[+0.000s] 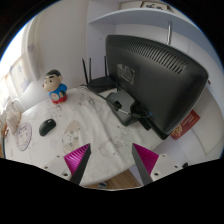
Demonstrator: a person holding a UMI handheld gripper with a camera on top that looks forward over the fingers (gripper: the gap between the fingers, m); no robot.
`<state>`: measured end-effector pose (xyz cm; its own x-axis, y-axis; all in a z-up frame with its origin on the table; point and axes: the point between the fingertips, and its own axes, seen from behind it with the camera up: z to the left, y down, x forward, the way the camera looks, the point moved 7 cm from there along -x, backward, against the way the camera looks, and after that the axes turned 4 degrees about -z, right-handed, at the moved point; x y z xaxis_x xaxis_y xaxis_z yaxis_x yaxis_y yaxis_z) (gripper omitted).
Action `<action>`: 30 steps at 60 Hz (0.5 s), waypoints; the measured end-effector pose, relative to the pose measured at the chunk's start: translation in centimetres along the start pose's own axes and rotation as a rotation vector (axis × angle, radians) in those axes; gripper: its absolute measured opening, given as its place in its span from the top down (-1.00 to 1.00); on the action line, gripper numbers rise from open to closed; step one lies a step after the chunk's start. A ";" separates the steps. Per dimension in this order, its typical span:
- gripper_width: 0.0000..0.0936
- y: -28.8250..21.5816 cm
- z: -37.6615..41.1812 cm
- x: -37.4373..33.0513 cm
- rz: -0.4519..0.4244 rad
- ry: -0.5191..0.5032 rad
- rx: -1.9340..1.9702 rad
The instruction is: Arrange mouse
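Note:
A small black mouse [47, 126] lies on the white patterned table cover [100, 135], well ahead of my fingers and to the left. My gripper [111, 160] is open and empty, its two magenta pads [77, 158] wide apart above the table's near edge. Nothing stands between the fingers.
A large black monitor [155, 75] stands at the right on its stand [125, 105]. A doll with a red top [57, 88] sits at the back left, and a black router with antennas [96, 75] stands behind. A red card [186, 124] lies by the monitor.

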<state>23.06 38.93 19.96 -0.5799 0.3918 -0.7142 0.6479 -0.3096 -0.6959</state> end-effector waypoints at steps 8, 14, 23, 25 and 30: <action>-0.84 -0.3 2.1 0.6 -0.007 -0.037 -0.029; -0.84 -0.3 4.6 1.0 -0.005 -0.071 -0.070; -0.84 -0.1 9.5 1.2 -0.001 -0.152 -0.150; -0.84 0.0 10.7 1.2 -0.003 -0.171 -0.169; -0.83 0.4 13.9 1.2 -0.006 -0.218 -0.213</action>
<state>15.74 27.25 17.82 -0.6613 0.1909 -0.7254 0.7200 -0.1101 -0.6852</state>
